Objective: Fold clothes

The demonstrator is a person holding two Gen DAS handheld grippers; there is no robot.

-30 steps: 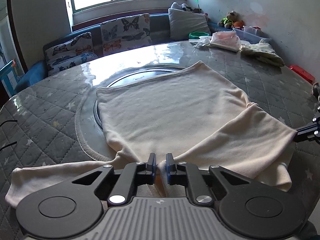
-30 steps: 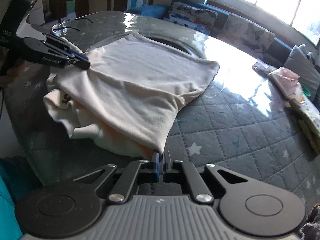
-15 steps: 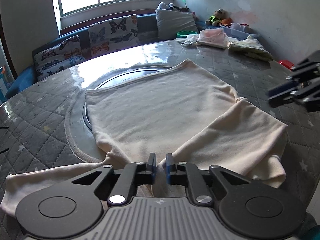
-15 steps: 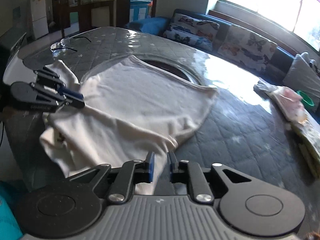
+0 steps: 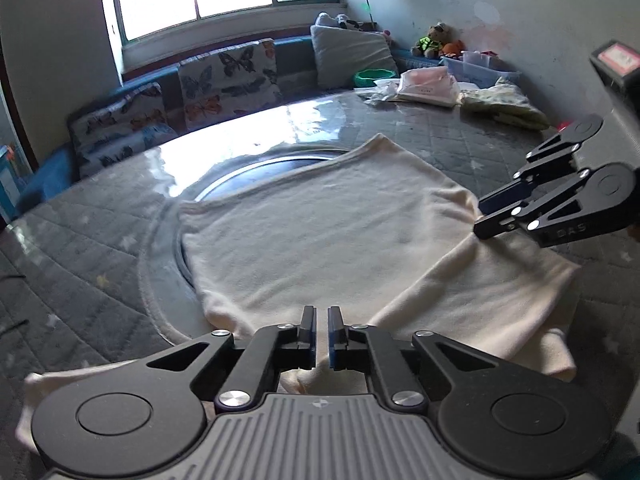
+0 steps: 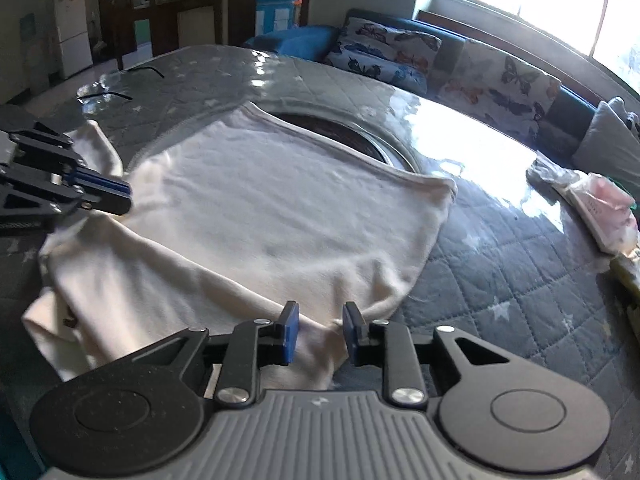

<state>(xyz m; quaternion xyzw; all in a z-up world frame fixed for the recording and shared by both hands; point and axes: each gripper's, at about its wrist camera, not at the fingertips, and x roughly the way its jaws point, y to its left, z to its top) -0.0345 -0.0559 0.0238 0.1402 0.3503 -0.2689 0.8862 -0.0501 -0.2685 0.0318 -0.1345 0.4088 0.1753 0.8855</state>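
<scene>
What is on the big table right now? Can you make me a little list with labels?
garment: cream top, spread flat, one sleeve folded over its body
table: grey quilted cover with white stars
left gripper: narrow gap, above the cloth's near edge, nothing seen gripped
right gripper: open, above the folded sleeve
far edge: pile of other clothes

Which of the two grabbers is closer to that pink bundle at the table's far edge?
Right. The right gripper hovers over the shirt's far side, toward the pink bundle; the left gripper sits at the near edge.
</scene>
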